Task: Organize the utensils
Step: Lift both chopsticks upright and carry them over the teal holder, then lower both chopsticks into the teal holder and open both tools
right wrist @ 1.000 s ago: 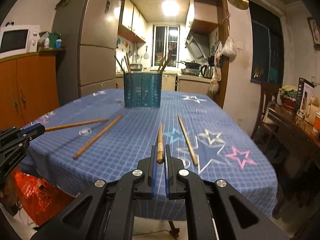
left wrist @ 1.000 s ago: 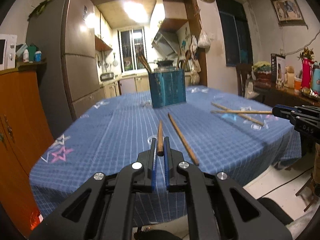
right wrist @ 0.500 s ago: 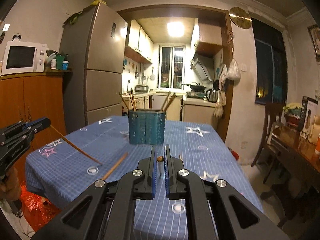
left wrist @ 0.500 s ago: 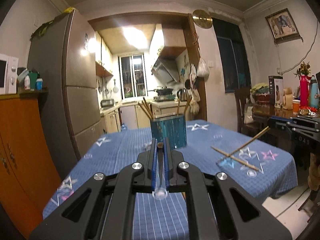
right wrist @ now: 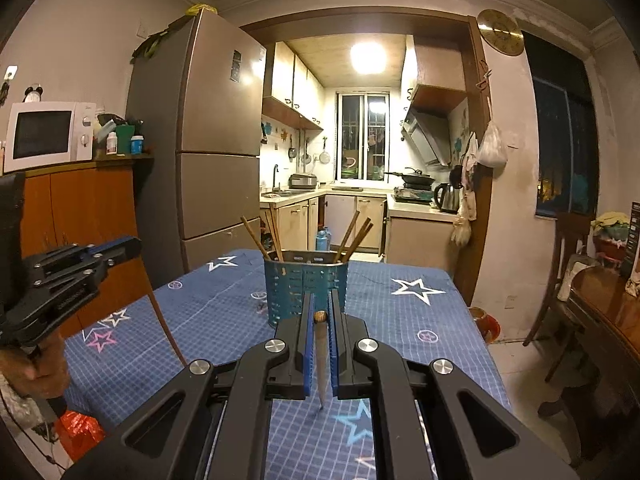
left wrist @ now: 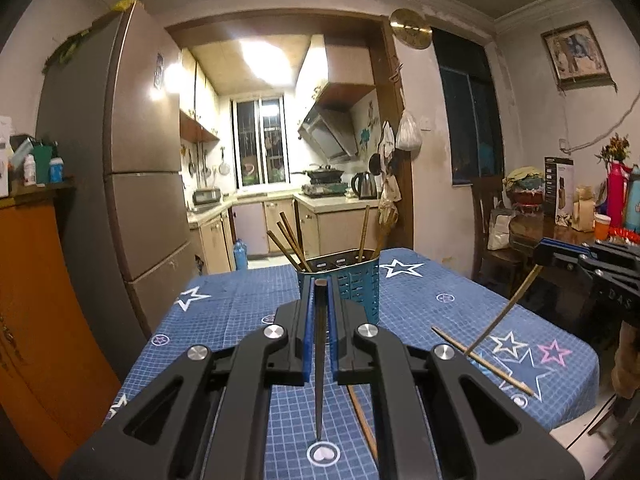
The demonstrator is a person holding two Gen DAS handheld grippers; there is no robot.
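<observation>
A teal perforated utensil holder [left wrist: 354,280] [right wrist: 298,284] stands on the blue star-print tablecloth [left wrist: 240,312], with several chopsticks upright in it. My left gripper [left wrist: 320,286] is shut on a dark chopstick [left wrist: 319,380] that hangs tip down above the cloth, just in front of the holder. My right gripper [right wrist: 320,300] is shut on a second chopstick [right wrist: 320,360], also hanging tip down. Each gripper shows in the other's view: the right gripper [left wrist: 560,254] with its slanting chopstick [left wrist: 504,312], the left gripper [right wrist: 120,246]. Two loose chopsticks [left wrist: 480,360] [left wrist: 362,420] lie on the cloth.
A tall fridge [right wrist: 216,152] and an orange cabinet [right wrist: 80,208] with a microwave [right wrist: 46,136] stand to the left of the table. A wooden sideboard [left wrist: 560,236] with bottles and a chair [right wrist: 568,272] are on the right. The kitchen lies behind.
Both grippers have lifted off the table, each with its chopstick. The chopsticks have swung from pointing forward to hanging tip down. The holder now looks nearer.
</observation>
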